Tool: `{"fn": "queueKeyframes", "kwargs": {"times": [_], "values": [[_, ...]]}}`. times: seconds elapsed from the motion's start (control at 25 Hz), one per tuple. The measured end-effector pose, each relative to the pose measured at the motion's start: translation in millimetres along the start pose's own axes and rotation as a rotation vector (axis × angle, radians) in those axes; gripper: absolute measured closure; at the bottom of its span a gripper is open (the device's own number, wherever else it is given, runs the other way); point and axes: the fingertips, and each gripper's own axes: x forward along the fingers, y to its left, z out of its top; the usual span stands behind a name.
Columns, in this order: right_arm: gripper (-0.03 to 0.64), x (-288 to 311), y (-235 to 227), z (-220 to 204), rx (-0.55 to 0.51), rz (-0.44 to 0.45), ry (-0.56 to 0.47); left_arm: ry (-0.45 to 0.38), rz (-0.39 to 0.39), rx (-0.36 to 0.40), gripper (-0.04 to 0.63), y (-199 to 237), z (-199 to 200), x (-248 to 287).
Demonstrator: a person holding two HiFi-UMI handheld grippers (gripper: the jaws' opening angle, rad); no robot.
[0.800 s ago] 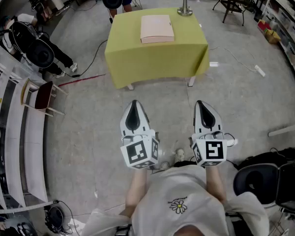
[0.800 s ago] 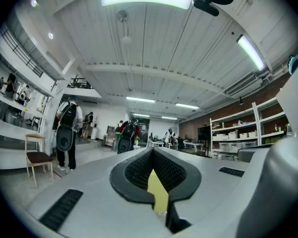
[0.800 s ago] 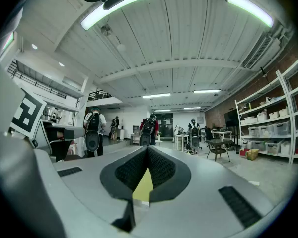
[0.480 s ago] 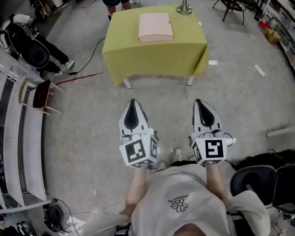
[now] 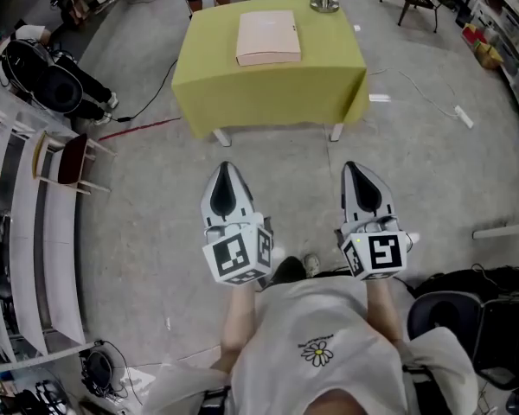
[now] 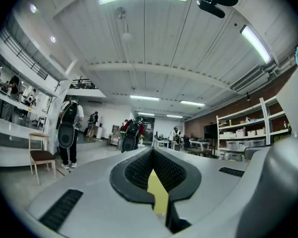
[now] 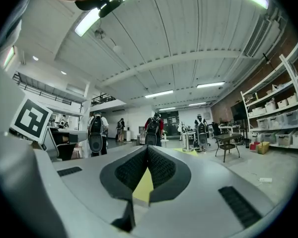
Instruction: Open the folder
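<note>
Nearest, the left gripper (image 5: 224, 173) and right gripper (image 5: 355, 171) are held level over a grey concrete floor (image 5: 156, 223), each with its jaws pressed together on nothing. A wooden chair (image 5: 69, 164) stands by a white counter (image 5: 17, 232) at the left. Well ahead is a table (image 5: 268, 93) under a yellow-green cloth. The pale folder (image 5: 268, 37) lies flat and closed on it, edges square to the table. Its long axis seems to run away from the person, and its spine side is unclear. A metal stand (image 5: 323, 3) sits at the far edge.

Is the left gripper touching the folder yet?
Apart. The head view shows the left gripper over the floor, well short of the folder on the yellow table.
</note>
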Motion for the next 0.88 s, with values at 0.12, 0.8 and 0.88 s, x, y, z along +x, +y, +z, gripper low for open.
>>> {"fn": "queueKeyframes", "kwargs": {"times": [0.12,0.8,0.88], "values": [[0.604,2.2,-16.8,-5.8,-0.005,0.001,0.004,-0.002,0.011,-0.001,0.581,-7.4,-6.0,11.8],[0.604,130.7,-77.6,-38.9,-0.013,0.055,-0.044,-0.1,-0.003,-0.028,0.581,-17.8,-28.5,165.7],[0.604,167.8,-79.1,-32.8,0.001,0.064,-0.034,-0.104,0.001,-0.021,0.581,-5.8,-17.7,198.5]]}}
